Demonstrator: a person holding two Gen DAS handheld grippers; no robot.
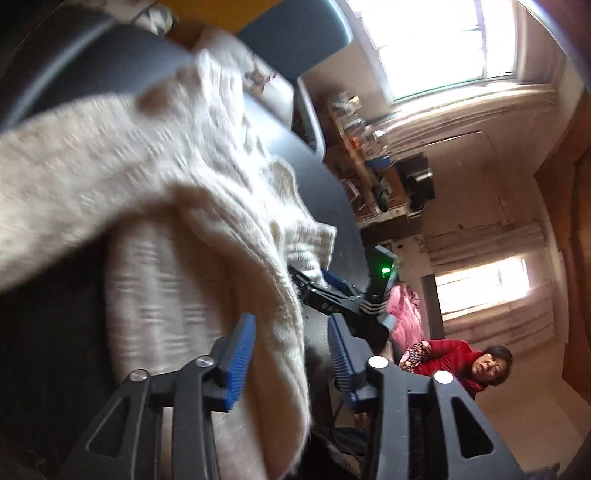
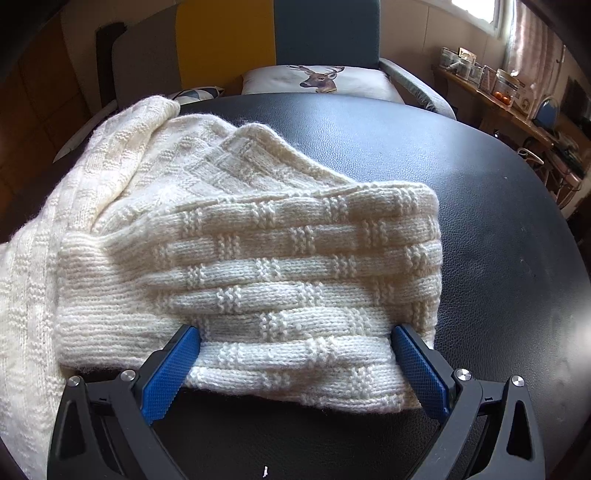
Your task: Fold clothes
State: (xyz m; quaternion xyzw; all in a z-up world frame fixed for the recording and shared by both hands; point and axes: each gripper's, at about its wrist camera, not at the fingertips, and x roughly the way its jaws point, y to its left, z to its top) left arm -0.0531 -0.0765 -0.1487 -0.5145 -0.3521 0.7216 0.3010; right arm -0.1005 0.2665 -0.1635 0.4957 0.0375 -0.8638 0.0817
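Black leatherette table (image 2: 480, 229) is filling the right wrist view, rounded edge curving off right and far. Right gripper (image 2: 295, 363) is sitting low at the near edge, jaws spread wide, blue pads (image 2: 166, 380) flanking the near hem of the cream knit sweater (image 2: 258, 266) without clamping it. Sweater is lying folded on the left half of the table, 1 folded panel on top, basket-weave ribs running across; more of it is spilling over the left rim. Right half of the tabletop is lying bare, so there's room to move that way.

Left wrist view is tilted and motion-blurred. Left gripper (image 1: 291, 358) is standing apart too, knit edge hanging between the pads (image 1: 240, 354), not pinched. Right gripper is showing beyond it with a green light (image 1: 384, 271) on.

Behind the table: deer-print cushion (image 2: 317, 79) sitting on a blue-grey chair (image 2: 328, 33), yellow panel (image 2: 225, 44) to its left. Cluttered wooden shelf (image 2: 491, 92) is running along the right wall under a window (image 1: 439, 40). Person in a red jacket (image 1: 458, 363) is sitting well back, pink bedding (image 1: 406, 314) near them.

No readable writing anywhere.
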